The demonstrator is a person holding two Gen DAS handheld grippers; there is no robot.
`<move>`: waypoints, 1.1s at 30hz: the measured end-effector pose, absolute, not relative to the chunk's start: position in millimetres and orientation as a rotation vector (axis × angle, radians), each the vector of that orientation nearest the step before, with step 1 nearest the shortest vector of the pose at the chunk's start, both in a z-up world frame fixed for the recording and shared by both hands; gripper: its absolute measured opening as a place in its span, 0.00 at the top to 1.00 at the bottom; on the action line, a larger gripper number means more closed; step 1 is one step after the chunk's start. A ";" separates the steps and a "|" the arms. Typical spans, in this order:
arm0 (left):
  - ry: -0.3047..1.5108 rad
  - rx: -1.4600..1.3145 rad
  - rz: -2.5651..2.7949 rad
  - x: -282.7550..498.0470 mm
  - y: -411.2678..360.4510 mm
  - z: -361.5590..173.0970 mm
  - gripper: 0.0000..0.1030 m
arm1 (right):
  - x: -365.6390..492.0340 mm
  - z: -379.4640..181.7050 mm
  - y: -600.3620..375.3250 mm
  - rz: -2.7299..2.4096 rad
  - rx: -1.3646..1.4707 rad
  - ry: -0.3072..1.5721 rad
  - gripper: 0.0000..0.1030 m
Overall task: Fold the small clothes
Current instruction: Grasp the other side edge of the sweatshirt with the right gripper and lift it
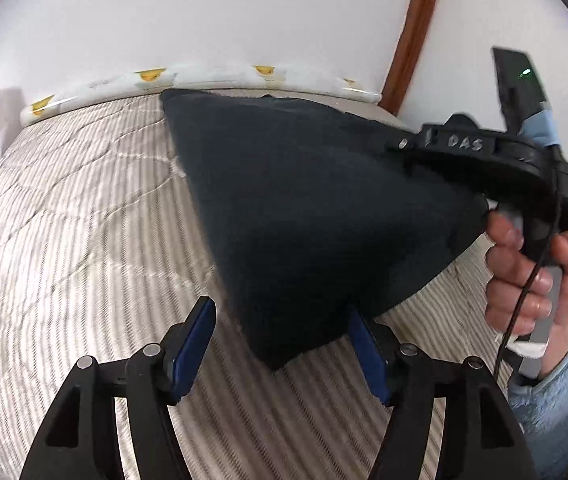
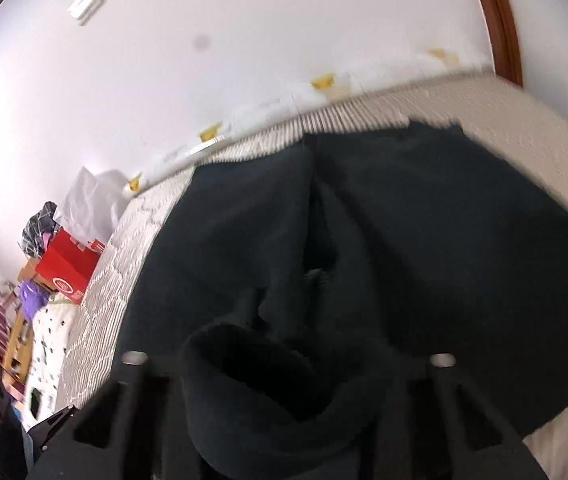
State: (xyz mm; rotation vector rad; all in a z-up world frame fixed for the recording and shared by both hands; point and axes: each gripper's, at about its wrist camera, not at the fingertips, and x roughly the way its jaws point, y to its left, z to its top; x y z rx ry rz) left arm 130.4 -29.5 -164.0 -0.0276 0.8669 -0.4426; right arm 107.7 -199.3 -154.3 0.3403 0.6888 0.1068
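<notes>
While the right gripper (image 1: pixel 408 148) pinches the dark garment (image 1: pixel 304 208), the left gripper (image 1: pixel 284 344), jaws apart, should clamp its hanging corner squarely.

The garment (image 1: pixel 308 216) lies on the bed (image 1: pixel 76 240), its far edge near the wall. The left tongs (image 1: pixel 284 344) straddle its near corner; the right tongs (image 1: pixel 444 172) meet its right edge.

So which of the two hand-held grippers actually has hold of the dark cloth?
The right hand-held gripper, clamped on the dark cloth; the left hand-held gripper, blue-padded, stands open.
</notes>
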 end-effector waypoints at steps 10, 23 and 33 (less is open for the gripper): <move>0.837 0.040 -0.492 146.4 -87.1 -163.4 0.38 | 82.0 -131.0 -323.9 -0.123 0.346 0.554 0.84; 0.820 0.061 -0.473 157.1 -114.9 -161.6 0.56 | 52.6 -180.1 -365.4 -0.205 0.401 0.698 0.30; 0.796 0.020 -0.445 148.6 -101.6 -154.0 0.79 | 76.5 -191.1 -357.0 -0.114 0.487 0.752 0.68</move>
